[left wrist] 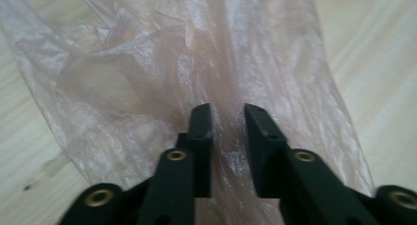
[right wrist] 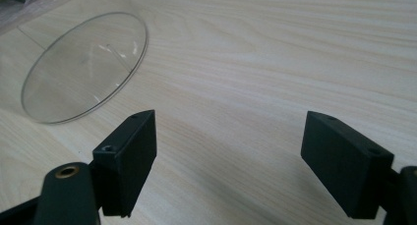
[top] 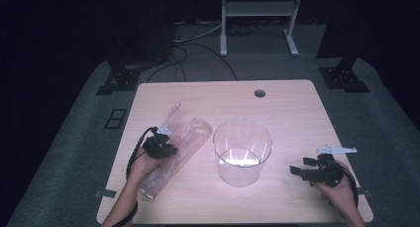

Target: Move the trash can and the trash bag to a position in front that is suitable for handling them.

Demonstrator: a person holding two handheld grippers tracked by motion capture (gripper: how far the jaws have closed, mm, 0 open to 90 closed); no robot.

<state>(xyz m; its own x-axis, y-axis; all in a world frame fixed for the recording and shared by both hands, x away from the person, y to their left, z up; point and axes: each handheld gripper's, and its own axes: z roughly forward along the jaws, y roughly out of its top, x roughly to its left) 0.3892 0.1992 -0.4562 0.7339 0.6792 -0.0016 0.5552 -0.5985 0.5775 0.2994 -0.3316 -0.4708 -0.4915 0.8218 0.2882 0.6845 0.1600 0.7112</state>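
Bag: clear plastic bag, crumpled and drawn out long, lying on the left half of the desk; it runs from the near left towards the far middle, its far end just beside the tub.
Left tool: my left tool sits on the middle of the bag, pointed down at it. In the left gripper view the left tool has its jaws drawn in to a narrow gap, with a gathered ridge of the bag running up between them. Film lies between the pads, and the pads look pinched on that fold.
Left hand: my hand comes in from the near left edge of the desk, with the cable looping beside it.
Right tool: my right tool is near the right edge of the desk, well apart from the bag, pointing left towards the tub. In the right gripper view the right tool has its jaws spread wide, with bare wood between them and nothing held.
Tub: clear round tub standing upright in the middle of the desk, between my two tools; its rim shows at the far left of the right gripper view.
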